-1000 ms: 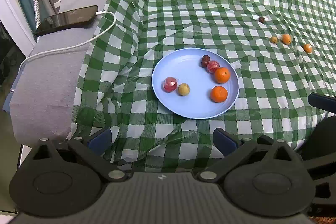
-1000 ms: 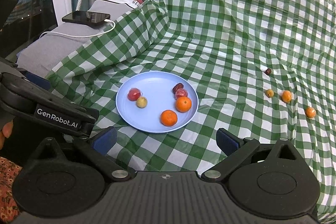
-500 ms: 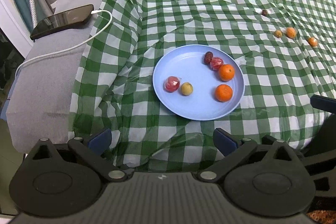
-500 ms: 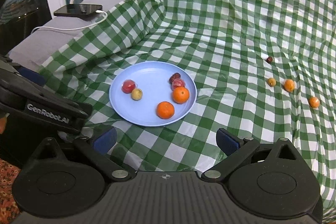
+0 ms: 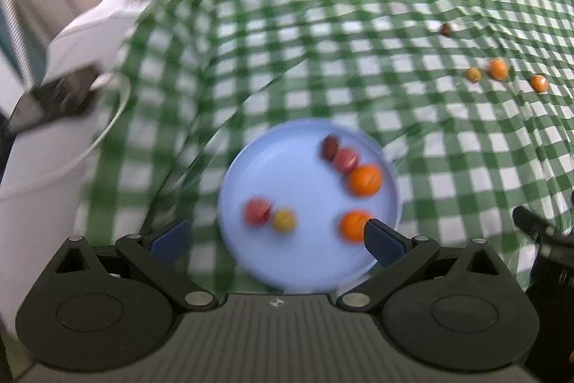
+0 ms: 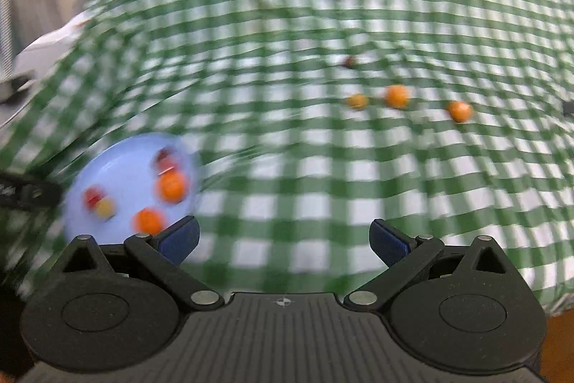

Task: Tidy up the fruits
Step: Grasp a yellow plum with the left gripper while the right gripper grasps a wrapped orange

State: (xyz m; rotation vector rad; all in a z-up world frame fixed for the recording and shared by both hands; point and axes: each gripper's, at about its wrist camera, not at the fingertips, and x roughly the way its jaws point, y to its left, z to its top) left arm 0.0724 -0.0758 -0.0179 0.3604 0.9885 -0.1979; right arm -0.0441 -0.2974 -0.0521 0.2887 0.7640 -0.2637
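Lying loose on the green-and-white checked cloth (image 6: 287,167), four small round fruits, a dark one (image 6: 348,61), a yellowish one (image 6: 357,101) and two orange ones (image 6: 396,96) (image 6: 459,111), sit well apart from the round pale-blue plate (image 6: 118,164) that already holds six fruits. Seen from the right tool (image 6: 283,239), released and empty, they lie ahead and slightly right, so this hand looks nearer. Equally released and empty, the left tool (image 5: 276,237) faces the plate, with the strays far off to its right.
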